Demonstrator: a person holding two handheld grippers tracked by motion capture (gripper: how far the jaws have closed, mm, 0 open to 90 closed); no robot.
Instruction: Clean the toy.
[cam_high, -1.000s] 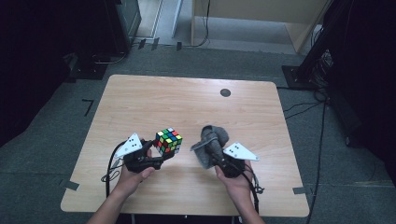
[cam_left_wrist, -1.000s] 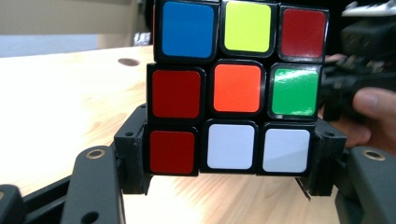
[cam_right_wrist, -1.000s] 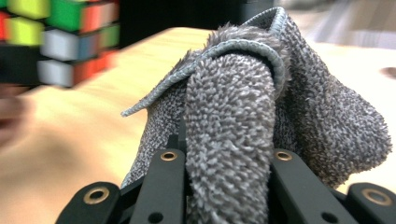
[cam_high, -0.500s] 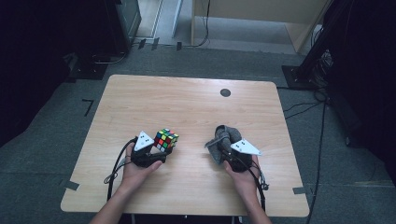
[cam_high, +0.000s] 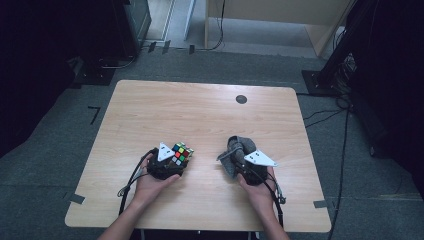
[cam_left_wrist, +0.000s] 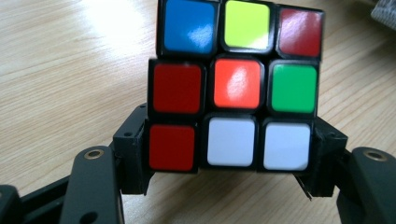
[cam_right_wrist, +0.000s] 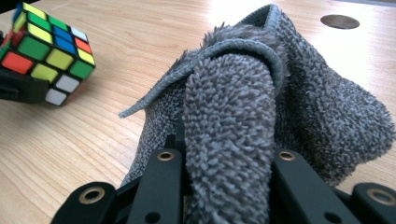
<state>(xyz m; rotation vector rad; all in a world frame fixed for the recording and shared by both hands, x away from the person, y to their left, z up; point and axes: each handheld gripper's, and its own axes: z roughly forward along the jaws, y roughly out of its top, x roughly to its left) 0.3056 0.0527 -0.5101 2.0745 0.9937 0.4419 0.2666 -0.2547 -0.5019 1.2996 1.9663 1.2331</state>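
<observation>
High view: my left claw clamps the puzzle cube at the near left of the desk; my right claw is clenched on the grey cloth, near right.

Left gripper view — cube pinched at its bottom row.

Right gripper view — cloth bunched between the jaws, cube far left.

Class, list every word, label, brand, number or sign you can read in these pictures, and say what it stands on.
None to read: the puzzle cube bears plain coloured stickers, and the grey cloth, the left gripper, the right gripper and the wooden table carry no writing.
</observation>
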